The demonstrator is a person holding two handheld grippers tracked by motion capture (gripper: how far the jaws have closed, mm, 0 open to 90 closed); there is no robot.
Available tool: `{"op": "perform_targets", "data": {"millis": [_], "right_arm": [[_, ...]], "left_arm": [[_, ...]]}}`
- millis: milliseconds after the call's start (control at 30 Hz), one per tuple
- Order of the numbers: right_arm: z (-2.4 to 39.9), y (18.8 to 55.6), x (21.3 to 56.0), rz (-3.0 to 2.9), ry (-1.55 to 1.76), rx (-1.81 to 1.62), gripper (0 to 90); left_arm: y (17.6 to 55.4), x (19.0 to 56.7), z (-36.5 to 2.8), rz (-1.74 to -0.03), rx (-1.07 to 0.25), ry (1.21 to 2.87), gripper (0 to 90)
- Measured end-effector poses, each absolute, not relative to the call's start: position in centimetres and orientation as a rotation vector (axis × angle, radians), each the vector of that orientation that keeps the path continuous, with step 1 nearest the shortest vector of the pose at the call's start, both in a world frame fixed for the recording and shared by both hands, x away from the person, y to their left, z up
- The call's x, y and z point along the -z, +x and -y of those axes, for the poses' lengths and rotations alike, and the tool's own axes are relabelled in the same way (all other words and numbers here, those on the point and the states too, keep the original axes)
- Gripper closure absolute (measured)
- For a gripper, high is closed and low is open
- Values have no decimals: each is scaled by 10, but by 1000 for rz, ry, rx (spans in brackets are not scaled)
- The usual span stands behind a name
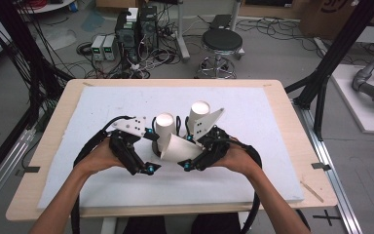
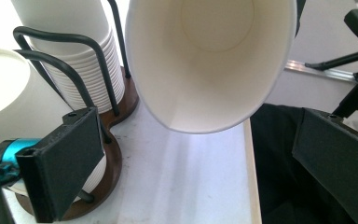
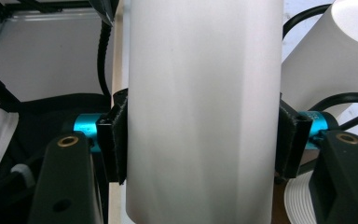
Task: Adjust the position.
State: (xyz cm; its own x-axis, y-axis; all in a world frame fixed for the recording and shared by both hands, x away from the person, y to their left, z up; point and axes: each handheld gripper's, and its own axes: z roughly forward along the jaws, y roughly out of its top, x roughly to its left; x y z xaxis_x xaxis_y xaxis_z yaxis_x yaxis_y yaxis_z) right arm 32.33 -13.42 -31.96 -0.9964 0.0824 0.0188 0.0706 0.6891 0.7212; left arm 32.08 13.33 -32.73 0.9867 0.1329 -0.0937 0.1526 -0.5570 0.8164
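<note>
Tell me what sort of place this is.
Probably a robotics lab or workshop: computer towers and loose cables lie on the concrete floor, beside a black frame and a stool behind the padded table.

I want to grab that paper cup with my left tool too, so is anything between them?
Nothing visible. The cup, held by the right tool, hangs open-mouthed ahead of the left tool, whose jaws stand open.

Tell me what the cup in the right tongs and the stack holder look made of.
Cup: likely paper, matte white, with a faint side seam and a thin rolled rim. Holder base: apparently brown wood, slightly glossy. Holder rails: black bent wire, probably coated metal.
</note>
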Motion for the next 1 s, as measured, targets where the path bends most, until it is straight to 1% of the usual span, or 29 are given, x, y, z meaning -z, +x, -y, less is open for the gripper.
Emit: {"op": "perform_targets", "data": {"millis": [633,1000], "right_arm": [[143,315,336,-2784,169,-1441,357],[145,312,350,-2745,215,-1548,356]], "left_arm": [[315,349,-144,-251,50,1970,17],[312,357,-144,-253,56,1931,17]]}}
